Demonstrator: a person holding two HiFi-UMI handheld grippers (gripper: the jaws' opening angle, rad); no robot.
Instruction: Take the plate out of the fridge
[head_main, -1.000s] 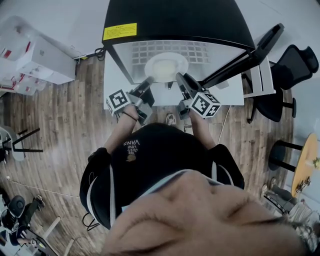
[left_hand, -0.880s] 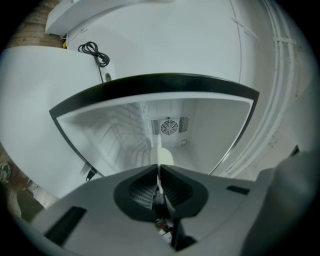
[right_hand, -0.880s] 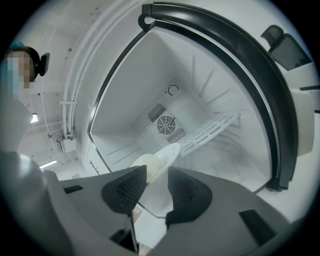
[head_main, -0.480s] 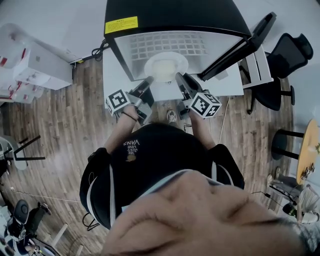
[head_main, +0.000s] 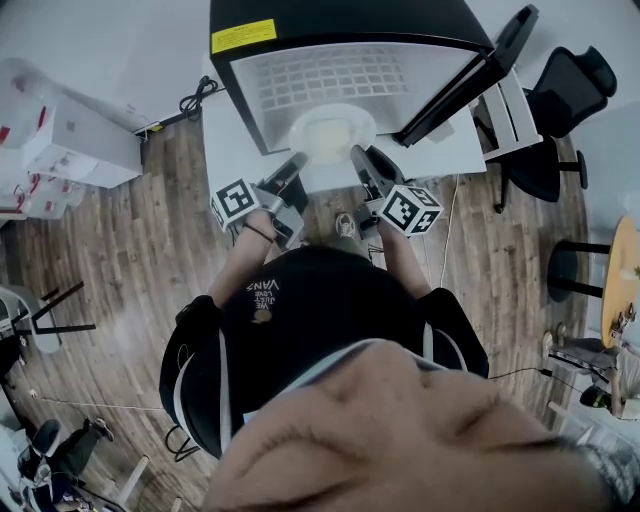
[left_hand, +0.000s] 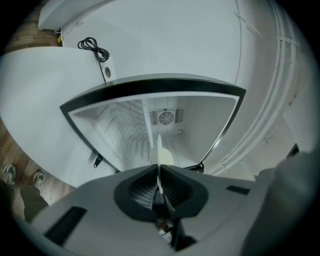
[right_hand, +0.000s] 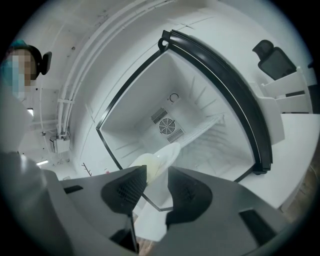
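A white plate (head_main: 332, 132) hangs level at the mouth of the open black fridge (head_main: 350, 30), over its front edge. My left gripper (head_main: 298, 160) is shut on the plate's left rim. In the left gripper view the plate (left_hand: 161, 152) shows edge-on, pinched between the jaws of that gripper (left_hand: 159, 172). My right gripper (head_main: 358, 155) is at the right rim. In the right gripper view the plate (right_hand: 155, 159) lies slanted across the whole wide gap of that gripper (right_hand: 156, 175), touching both jaws.
The fridge door (head_main: 460, 80) stands swung out to the right. The fridge sits on a white platform (head_main: 230, 140). White boxes (head_main: 70, 130) stand at the left, a black office chair (head_main: 575, 90) at the right. A wire shelf (head_main: 330, 75) fills the fridge interior.
The plate and both grippers have come back out of the fridge together. The plate lay further in over the wire shelf; now it overhangs the fridge's front edge.
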